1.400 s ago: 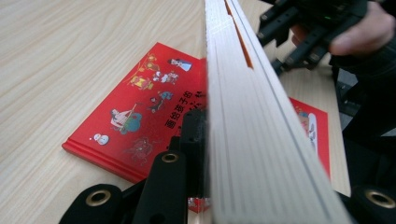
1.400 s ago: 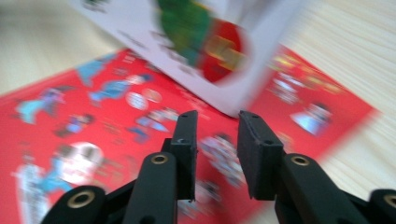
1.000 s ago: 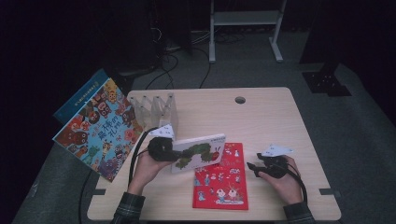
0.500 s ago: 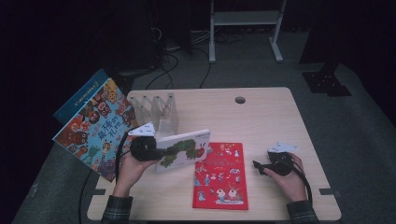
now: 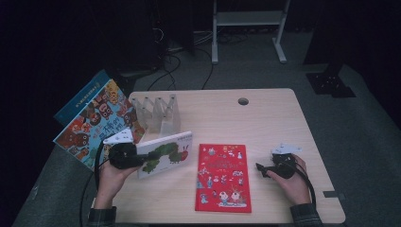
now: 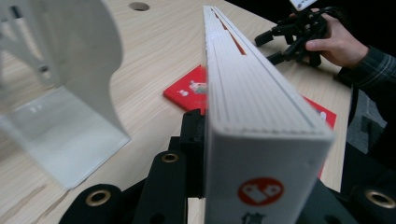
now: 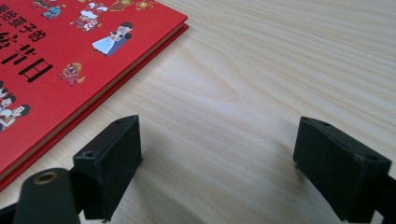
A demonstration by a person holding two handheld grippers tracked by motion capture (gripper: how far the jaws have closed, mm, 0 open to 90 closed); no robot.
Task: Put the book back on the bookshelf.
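While the left gripper clamps the white board book by its spine end above the surface, beside the clear rack, its stiff, light pages resist bending; the right gripper, jaws just widened, holds nothing.

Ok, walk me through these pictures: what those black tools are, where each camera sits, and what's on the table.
A person holds a two-jaw gripper in each hand. The high view looks down on the wooden table; the other two cameras ride on the grippers. The left gripper is clamped on a white caterpillar book, seen edge-on in its own view, beside a clear rack. The right gripper has just been opening, with nothing between its jaws, next to a red book lying flat.
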